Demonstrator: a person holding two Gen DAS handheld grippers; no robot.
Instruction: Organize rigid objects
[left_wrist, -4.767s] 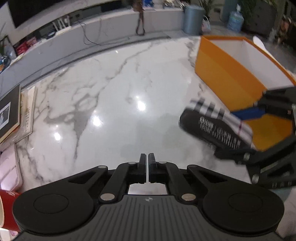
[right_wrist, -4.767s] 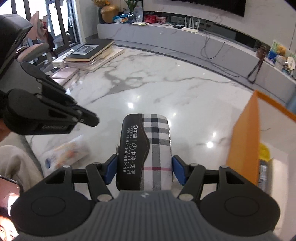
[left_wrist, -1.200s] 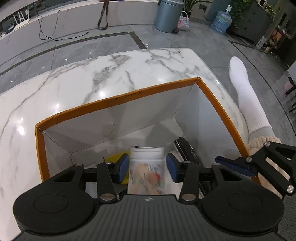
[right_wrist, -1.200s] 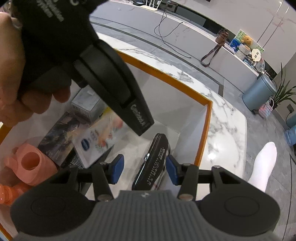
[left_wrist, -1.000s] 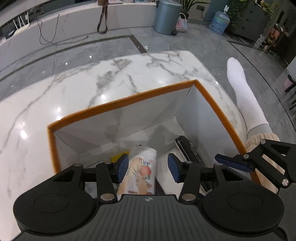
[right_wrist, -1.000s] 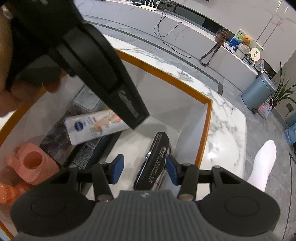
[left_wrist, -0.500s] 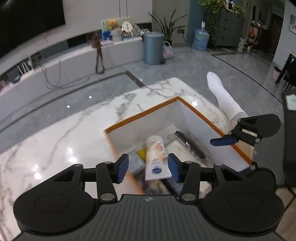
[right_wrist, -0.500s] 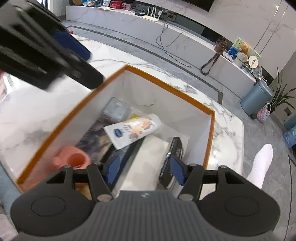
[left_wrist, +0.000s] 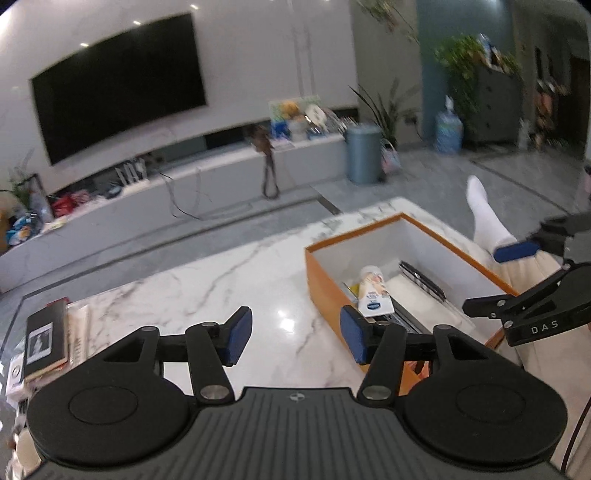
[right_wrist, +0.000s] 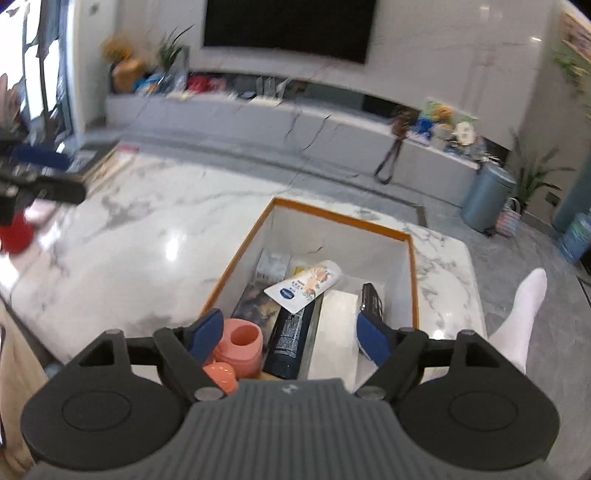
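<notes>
An orange box (left_wrist: 325, 280) with white inner walls stands on the marble table (left_wrist: 207, 295); it also shows in the right wrist view (right_wrist: 240, 258). Inside lie a white cream tube (right_wrist: 304, 284), a black plaid case (right_wrist: 371, 301), a dark bottle (right_wrist: 290, 334), a peach cup (right_wrist: 240, 341) and other items. The tube (left_wrist: 373, 290) and case (left_wrist: 423, 280) show in the left wrist view. My left gripper (left_wrist: 295, 334) is open and empty, raised left of the box. My right gripper (right_wrist: 290, 336) is open and empty, above the box's near end.
Books and a framed picture (left_wrist: 44, 338) lie at the table's left edge. A red object (right_wrist: 14, 230) sits at the left by the other gripper. A leg in a white sock (left_wrist: 487, 218) is right of the table. A TV wall and a low console stand behind.
Both grippers let go of the tube and the case in the box, then rose and drew back from it. The left gripper swung left over the table.
</notes>
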